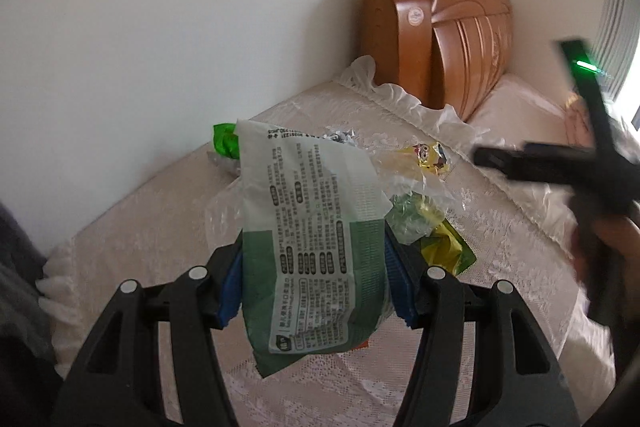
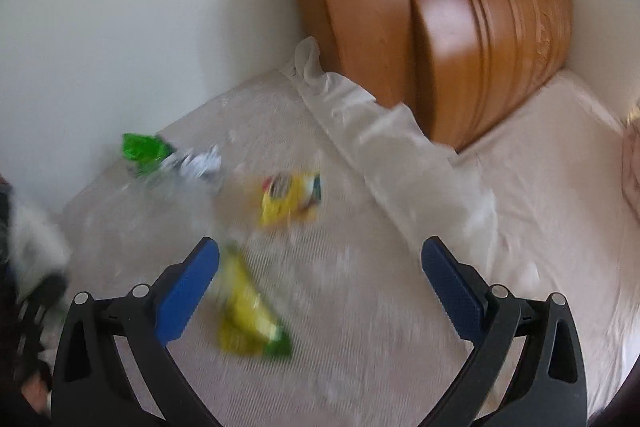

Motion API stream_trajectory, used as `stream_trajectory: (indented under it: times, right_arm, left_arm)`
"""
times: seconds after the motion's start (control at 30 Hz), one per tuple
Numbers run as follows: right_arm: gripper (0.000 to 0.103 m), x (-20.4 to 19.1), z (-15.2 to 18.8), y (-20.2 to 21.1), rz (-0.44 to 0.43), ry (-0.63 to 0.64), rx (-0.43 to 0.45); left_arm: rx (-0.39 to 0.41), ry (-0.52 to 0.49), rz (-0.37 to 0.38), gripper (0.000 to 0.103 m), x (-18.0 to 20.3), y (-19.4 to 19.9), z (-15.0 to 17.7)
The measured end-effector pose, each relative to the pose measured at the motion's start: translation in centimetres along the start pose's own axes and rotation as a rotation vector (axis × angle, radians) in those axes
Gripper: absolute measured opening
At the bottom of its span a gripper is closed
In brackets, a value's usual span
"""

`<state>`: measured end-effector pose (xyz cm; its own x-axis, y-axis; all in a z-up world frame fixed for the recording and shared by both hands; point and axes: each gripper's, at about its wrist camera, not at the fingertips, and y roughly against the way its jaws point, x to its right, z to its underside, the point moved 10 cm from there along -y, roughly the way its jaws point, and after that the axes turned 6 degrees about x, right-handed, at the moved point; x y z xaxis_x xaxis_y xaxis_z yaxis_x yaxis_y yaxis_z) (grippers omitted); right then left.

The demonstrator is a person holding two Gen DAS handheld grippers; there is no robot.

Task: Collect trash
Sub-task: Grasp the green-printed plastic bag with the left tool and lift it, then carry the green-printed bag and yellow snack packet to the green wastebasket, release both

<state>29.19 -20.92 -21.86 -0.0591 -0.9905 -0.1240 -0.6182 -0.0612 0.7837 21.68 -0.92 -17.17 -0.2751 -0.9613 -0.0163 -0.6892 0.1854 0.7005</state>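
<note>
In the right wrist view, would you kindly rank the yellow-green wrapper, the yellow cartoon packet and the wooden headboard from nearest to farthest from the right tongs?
1. Yellow-green wrapper: on the bedspread, just ahead of the open right tongs, toward the left pad.
2. Yellow cartoon packet: mid-bed, further ahead.
3. Wooden headboard: against the wall, upper right.

- Right gripper (image 2: 320, 281) hangs over the bed cover (image 2: 360, 307), jaws wide, nothing between them.
- Yellow wrapper (image 2: 250, 323) lies by the left pad.
- Another yellow packet (image 2: 290, 199) and a green wrapper (image 2: 144, 147) lie beyond.
- Wooden headboard (image 2: 460, 39) stands behind.

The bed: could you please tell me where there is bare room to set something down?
Bare: the plain sheet between the wooden headboard and ruffled edge. Crowded: lace cover near the wall, strewn with wrappers.
</note>
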Motion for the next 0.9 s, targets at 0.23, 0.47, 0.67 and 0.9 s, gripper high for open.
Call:
stream_trajectory:
  times: [0.23, 0.47, 0.67, 0.9]
  right_arm:
    - [0.098, -1.3, -0.3, -6.3, 0.003, 0.027, -0.097]
    - [0.036, -1.8, 0.2, -7.7, 0.003, 0.008, -0.135]
    - [0.028, -0.8, -1.1, -3.3, -0.02, -0.044, -0.036]
    - [0.028, 2.5, 0.7, 7.1, -0.033, -0.113, 0.108]
  left_arm:
    - [0.003, -0.016, -0.012, 0.057, -0.3, -0.2, 0.1]
    - [0.012, -0.015, -0.009, 0.057, -0.6, 0.1, 0.2]
    - [0.03, -0.014, 0.004, 0.057, -0.4, 1.5, 0.0]
    - [0.066, -0.093, 0.046, 0.057, 3.2, 5.0, 0.5]
